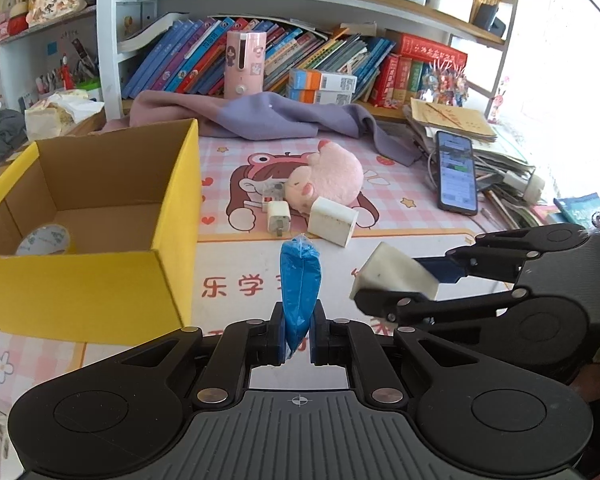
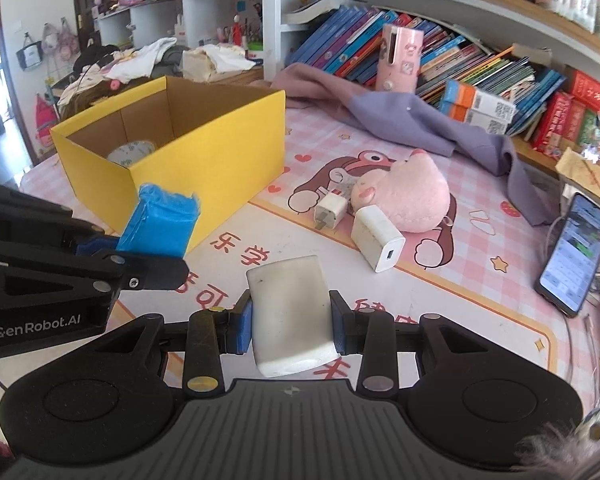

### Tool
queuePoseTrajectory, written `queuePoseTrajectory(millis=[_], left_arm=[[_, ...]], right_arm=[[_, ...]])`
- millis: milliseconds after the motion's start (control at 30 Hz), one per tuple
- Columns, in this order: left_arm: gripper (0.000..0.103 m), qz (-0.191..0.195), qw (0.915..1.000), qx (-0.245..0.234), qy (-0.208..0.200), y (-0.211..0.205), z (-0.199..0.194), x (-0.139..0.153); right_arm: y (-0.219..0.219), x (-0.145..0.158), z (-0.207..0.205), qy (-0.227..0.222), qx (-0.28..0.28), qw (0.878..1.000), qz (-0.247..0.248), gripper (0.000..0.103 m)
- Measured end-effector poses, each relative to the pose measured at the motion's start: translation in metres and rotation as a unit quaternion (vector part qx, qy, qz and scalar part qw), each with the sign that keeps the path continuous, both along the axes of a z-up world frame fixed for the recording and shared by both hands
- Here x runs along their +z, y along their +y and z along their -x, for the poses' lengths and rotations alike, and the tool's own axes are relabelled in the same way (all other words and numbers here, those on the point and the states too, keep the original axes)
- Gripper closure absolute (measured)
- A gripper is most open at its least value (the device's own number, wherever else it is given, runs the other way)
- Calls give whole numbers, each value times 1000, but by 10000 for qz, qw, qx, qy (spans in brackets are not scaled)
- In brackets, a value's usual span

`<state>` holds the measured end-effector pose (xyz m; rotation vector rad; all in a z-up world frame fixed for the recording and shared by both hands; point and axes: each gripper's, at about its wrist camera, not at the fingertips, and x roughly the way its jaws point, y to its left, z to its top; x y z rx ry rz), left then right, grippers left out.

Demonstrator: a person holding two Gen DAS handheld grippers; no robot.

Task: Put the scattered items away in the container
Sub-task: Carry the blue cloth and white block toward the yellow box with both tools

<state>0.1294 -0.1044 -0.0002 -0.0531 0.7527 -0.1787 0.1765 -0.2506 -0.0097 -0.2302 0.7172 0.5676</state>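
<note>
Left claw (image 1: 299, 334) is clamped on a blue packet (image 1: 300, 280); right claw (image 2: 292, 322) grips a white block (image 2: 290, 312). Both loads hang above the tabletop (image 2: 440, 300), beside the yellow box (image 1: 100, 280). Advised: clear the box wall before releasing, one claw at a time.

The left gripper (image 1: 299, 332) clamps a flat blue plastic packet (image 1: 300, 280) upright. Beside it, the right gripper (image 1: 384, 280) grips a white rectangular block (image 1: 392, 274). An open yellow cardboard box (image 1: 172, 200) stands left.

Tape roll (image 1: 44, 240) half hidden behind yellow box (image 1: 80, 292) wall; phone (image 2: 576, 256) screen text illegible
</note>
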Motion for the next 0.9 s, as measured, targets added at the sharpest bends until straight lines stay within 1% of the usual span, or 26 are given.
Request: queuePoseTrajectory(millis=[300, 667, 900], left_arm=[[94, 147, 9998, -155, 20, 28, 32, -3], [94, 225, 9986, -484, 42, 54, 70, -7], [94, 241, 9978, -623, 52, 73, 91, -7]], right_arm=[[16, 6, 42, -14, -399, 9991, 110, 68], [42, 3, 96, 43, -742, 9970, 220, 68], [63, 1, 126, 110, -790, 9965, 233, 69]])
